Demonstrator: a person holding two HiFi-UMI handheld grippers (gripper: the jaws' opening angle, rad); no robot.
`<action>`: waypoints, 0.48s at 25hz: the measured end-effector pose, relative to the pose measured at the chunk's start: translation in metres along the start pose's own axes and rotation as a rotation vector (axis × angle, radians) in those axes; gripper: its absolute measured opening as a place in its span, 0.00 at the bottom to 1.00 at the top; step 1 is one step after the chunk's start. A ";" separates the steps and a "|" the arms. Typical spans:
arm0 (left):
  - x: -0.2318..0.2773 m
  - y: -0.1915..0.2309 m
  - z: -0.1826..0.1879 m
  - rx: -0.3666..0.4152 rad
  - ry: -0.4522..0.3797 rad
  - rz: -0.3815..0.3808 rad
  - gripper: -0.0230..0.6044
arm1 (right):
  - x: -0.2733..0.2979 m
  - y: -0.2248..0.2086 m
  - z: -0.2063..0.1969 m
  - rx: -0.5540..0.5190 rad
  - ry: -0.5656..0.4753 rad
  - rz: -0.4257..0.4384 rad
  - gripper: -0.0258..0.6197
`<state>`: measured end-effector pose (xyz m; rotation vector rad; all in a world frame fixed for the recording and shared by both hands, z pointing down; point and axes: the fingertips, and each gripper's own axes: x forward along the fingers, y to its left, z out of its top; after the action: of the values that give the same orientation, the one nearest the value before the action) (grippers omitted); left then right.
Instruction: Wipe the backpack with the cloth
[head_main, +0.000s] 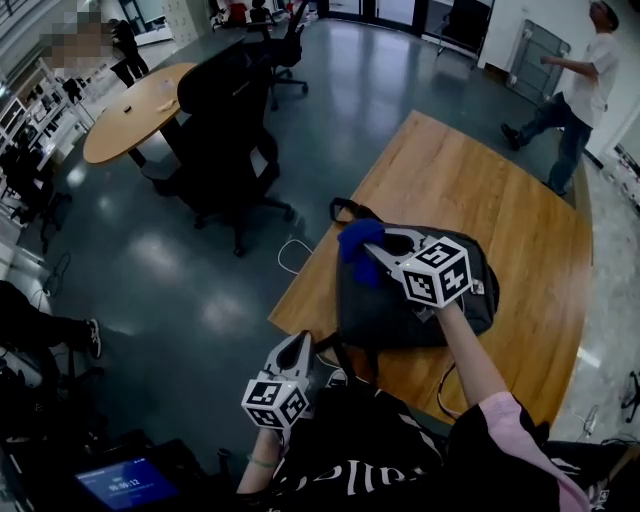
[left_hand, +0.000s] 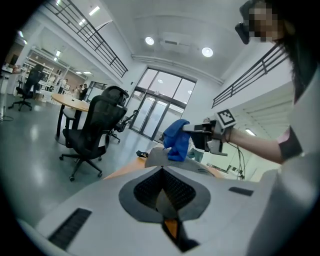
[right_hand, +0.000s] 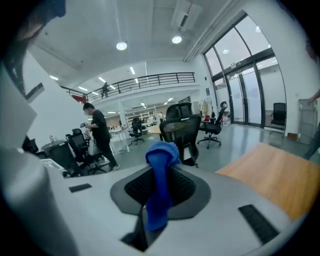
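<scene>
A dark backpack (head_main: 450, 305) lies on the wooden table (head_main: 500, 200), close to its near left edge. My right gripper (head_main: 372, 250) is shut on a blue cloth (head_main: 357, 250) and holds it over the backpack's left end. In the right gripper view the cloth (right_hand: 160, 192) hangs bunched between the jaws. My left gripper (head_main: 297, 342) sits low by the table's near edge, just off the backpack's strap, shut with nothing in it. The left gripper view looks along its shut jaws to the backpack (left_hand: 156, 157), the cloth (left_hand: 177, 139) and the right gripper (left_hand: 196, 132).
A black office chair (head_main: 235, 150) stands on the floor left of the table, with a round wooden table (head_main: 135, 110) behind it. A white cable (head_main: 290, 255) lies on the floor by the table's edge. A person (head_main: 580, 90) walks at the far right.
</scene>
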<state>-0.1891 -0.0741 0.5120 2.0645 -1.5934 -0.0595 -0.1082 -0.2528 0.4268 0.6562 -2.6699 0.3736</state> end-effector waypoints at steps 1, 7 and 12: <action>0.001 0.000 0.000 -0.001 0.003 -0.005 0.04 | 0.006 -0.017 0.004 -0.011 0.010 -0.034 0.13; 0.004 0.010 -0.002 -0.001 0.022 -0.013 0.04 | 0.047 -0.095 0.014 -0.046 0.111 -0.176 0.13; 0.005 0.008 -0.003 0.010 0.023 -0.017 0.04 | 0.061 -0.119 -0.015 -0.067 0.235 -0.221 0.13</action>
<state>-0.1940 -0.0784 0.5196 2.0791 -1.5659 -0.0339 -0.0968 -0.3736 0.4844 0.8232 -2.3492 0.2804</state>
